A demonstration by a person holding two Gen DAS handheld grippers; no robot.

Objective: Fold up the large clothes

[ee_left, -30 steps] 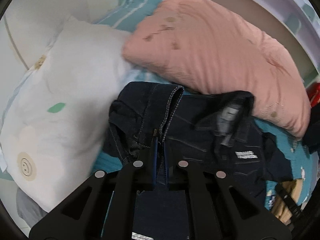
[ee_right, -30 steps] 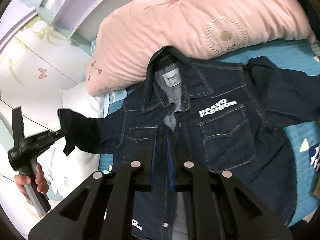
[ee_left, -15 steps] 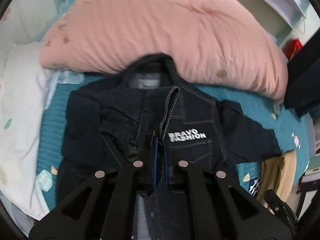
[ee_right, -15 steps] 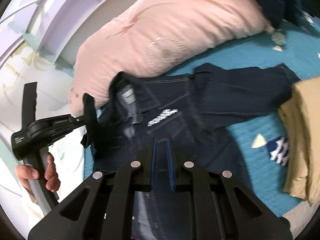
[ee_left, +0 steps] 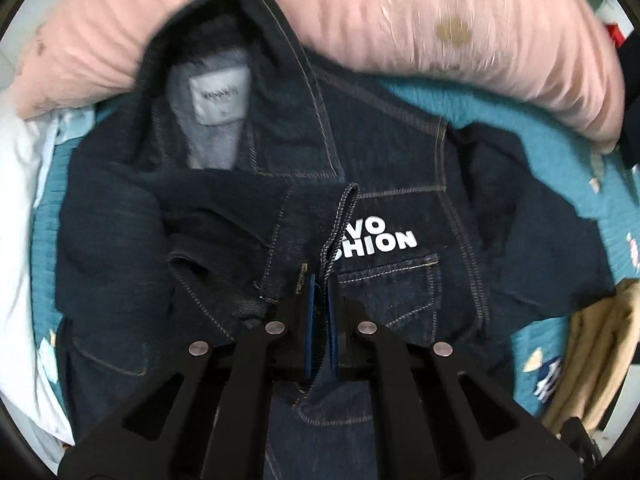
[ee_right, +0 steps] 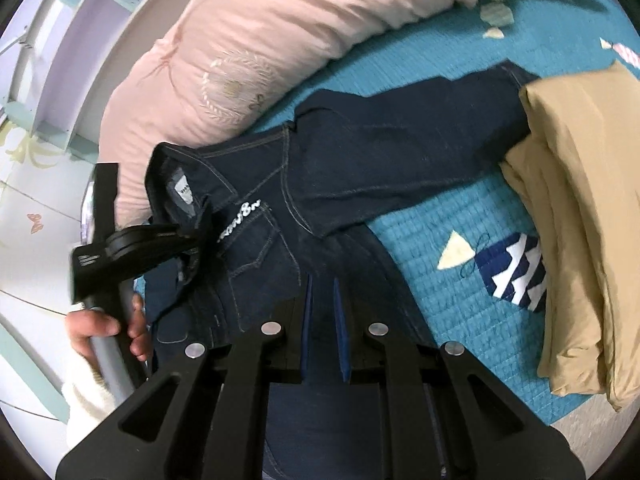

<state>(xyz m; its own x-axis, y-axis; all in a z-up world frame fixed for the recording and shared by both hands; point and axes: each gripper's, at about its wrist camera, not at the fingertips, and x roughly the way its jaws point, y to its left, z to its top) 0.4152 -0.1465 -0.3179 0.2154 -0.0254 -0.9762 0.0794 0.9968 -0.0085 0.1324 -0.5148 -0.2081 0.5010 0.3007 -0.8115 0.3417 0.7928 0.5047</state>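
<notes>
A dark denim jacket with white chest lettering lies front-up on the teal bedspread, collar toward the pink pillow. My left gripper is shut on the jacket's left sleeve cuff, holding it over the chest. In the right wrist view the left gripper shows over the jacket near the collar. My right gripper hovers above the jacket's lower front; its blue pads stand a little apart with nothing between them. The jacket's right sleeve lies stretched toward the tan pile.
A pink pillow lies behind the collar and a white pillow at the left. Folded tan clothes are stacked at the right on the teal bedspread. The bed's edge shows at lower right.
My left gripper has carried the sleeve cuff from the white pillow side across onto the jacket's chest. My right gripper has swung right, toward the tan pile, and its pads stand wider apart.
</notes>
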